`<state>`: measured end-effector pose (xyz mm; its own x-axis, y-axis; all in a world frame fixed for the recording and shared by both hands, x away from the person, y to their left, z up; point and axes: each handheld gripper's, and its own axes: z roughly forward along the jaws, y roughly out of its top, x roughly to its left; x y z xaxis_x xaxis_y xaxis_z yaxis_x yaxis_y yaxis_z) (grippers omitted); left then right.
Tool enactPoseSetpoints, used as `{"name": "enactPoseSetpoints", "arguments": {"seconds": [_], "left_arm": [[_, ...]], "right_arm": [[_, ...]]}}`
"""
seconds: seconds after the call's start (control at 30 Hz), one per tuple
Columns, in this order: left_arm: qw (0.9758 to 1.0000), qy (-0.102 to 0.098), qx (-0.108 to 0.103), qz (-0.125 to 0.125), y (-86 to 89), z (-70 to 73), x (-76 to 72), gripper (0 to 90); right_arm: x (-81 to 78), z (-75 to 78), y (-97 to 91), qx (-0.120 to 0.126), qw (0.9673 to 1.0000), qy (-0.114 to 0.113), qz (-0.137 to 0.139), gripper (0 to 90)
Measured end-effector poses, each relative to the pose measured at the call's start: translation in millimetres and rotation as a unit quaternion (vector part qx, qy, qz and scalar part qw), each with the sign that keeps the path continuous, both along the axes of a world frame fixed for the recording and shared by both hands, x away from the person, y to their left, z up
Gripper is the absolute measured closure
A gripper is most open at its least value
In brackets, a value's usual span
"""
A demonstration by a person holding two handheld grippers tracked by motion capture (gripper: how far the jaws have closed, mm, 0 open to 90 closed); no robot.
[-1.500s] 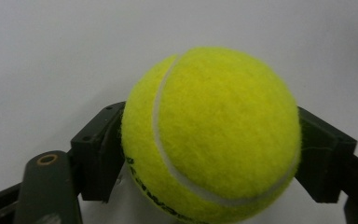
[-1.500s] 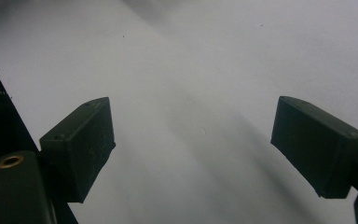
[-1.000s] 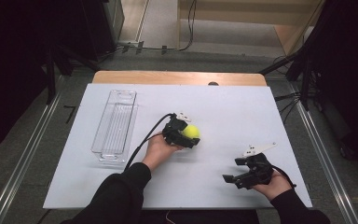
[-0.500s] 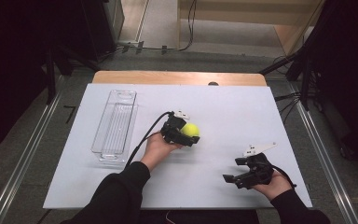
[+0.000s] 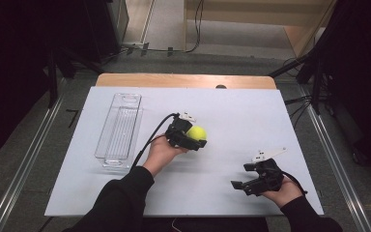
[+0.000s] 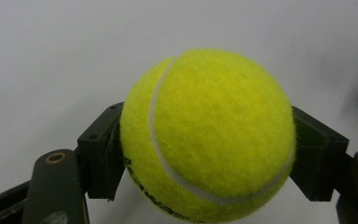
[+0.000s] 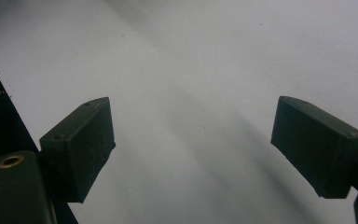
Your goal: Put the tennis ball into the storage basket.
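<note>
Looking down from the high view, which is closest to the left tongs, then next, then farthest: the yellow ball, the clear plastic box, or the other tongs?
1. Yellow fuzzy tennis ball: gripped in the left tongs, mid-table.
2. Clear plastic oblong tray: to their left, lying apart on the white sheet.
3. Right tongs: farthest, near the table's front right corner.

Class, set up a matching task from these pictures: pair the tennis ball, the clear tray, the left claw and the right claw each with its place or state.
Things:
1. tennis ball
2. clear tray
3. left claw
4. right claw

Place or state:
A. open, nothing between its jaws
B. empty, at the left of the white table
C. yellow, gripped from both sides
D. shut on the ball

Pairs: 1-C, 2-B, 3-D, 4-A
</note>
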<state>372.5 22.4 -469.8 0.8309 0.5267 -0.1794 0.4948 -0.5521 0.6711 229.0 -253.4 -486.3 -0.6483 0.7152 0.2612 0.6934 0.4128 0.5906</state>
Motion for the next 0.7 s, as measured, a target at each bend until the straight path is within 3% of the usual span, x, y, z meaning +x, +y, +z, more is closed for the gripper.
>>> {"name": "enactPoseSetpoints", "arguments": {"seconds": [0.3,0.7], "left_arm": [[0.9999,0.005,-0.008,-0.005,4.1,13.5,-2.3,25.5],[0.9997,0.015,-0.002,-0.017,9.7,28.9,-5.5,25.4]], "right_arm": [[0.0,-0.1,-0.1,-0.001,1.0,-0.001,0.0,11.4],[0.4,-0.2,-0.4,0.001,1.0,-0.001,-0.001,11.4]]}}
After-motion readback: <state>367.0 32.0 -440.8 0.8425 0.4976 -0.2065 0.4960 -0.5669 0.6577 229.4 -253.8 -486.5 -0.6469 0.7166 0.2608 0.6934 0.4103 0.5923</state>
